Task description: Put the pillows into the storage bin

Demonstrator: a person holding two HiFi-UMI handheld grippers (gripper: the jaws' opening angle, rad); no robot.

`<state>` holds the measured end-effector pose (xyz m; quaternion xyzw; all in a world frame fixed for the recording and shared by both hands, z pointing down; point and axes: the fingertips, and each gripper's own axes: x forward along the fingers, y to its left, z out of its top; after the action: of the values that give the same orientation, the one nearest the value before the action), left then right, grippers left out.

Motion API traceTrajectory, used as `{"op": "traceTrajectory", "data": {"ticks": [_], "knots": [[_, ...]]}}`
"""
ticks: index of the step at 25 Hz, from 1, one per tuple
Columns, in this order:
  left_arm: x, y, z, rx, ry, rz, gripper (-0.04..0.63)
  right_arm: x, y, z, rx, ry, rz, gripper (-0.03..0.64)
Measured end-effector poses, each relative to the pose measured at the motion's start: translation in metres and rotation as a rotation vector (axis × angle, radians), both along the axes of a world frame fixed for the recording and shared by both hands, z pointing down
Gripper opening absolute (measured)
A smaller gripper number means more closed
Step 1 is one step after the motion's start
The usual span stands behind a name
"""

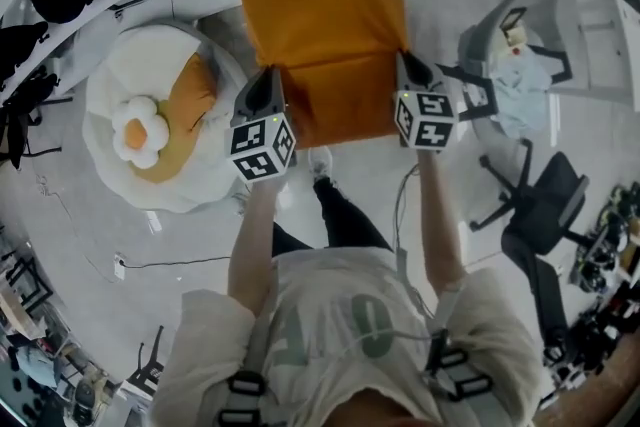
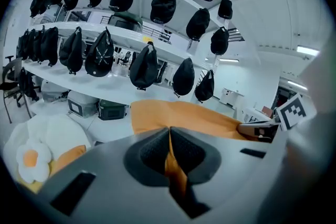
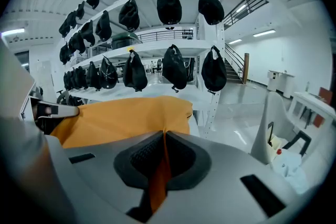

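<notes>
The soft orange fabric pillow (image 1: 320, 5), probably light and floppy, hangs between the left gripper (image 2: 169, 139) and right gripper (image 3: 164, 144), each clamped on one of its near corners, which look like sound holds.

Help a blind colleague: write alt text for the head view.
Seen from above, a person holds an orange pillow by its near edge, the left gripper and right gripper both shut on it. At left, a white bin holds a flower-shaped pillow and a second orange pillow.
</notes>
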<state>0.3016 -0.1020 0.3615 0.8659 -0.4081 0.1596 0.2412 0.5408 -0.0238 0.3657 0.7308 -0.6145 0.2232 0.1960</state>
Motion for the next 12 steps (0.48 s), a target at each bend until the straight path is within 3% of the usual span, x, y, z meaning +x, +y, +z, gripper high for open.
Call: {"op": "traceTrajectory", "data": {"ticks": [6, 12], "knots": [[0.008, -0.018, 0.059, -0.017, -0.016, 0.008, 0.011, 0.009, -0.022, 0.067, -0.009, -0.021, -0.019, 0.012], [0.003, -0.040, 0.164, -0.030, -0.041, 0.021, 0.011, 0.004, -0.041, 0.173, -0.011, -0.020, -0.012, 0.012]]}}
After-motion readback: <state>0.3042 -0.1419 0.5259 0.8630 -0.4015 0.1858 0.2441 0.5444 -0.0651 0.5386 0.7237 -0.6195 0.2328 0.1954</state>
